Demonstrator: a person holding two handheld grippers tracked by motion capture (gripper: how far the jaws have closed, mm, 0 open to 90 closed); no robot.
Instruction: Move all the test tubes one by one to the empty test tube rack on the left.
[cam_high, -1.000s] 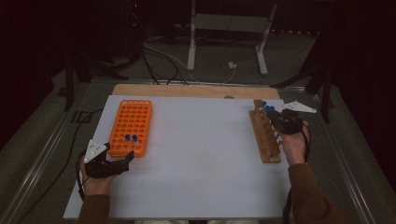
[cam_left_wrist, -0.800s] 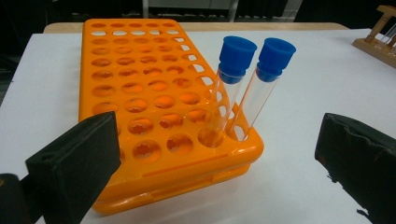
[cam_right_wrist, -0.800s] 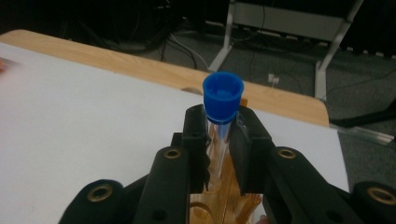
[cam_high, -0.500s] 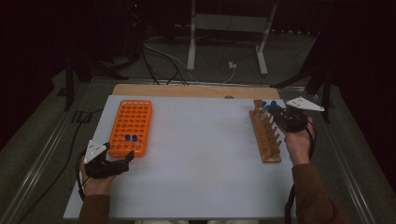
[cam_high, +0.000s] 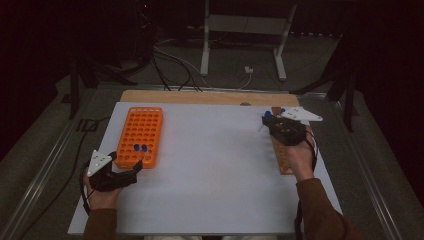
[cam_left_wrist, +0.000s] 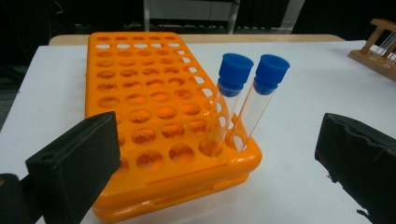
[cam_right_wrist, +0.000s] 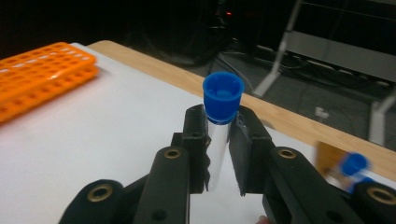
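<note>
Right gripper: jaws pressed onto a clear test tube with a blue cap, pinching it just below the cap; the tube stands upright between the pads, cap above the jaw tips. In the high view this gripper is at the far right of the white board, just left of the far end of the wooden rack. A further blue-capped tube sits blurred at that rack, near right in the right gripper view.

Left gripper: jaws spread wide, nothing between the pads, touching nothing. It rests at the near left of the board, at the near end of the orange rack. Two capped tubes stand in that rack's near right corner holes, tilted slightly right.
</note>
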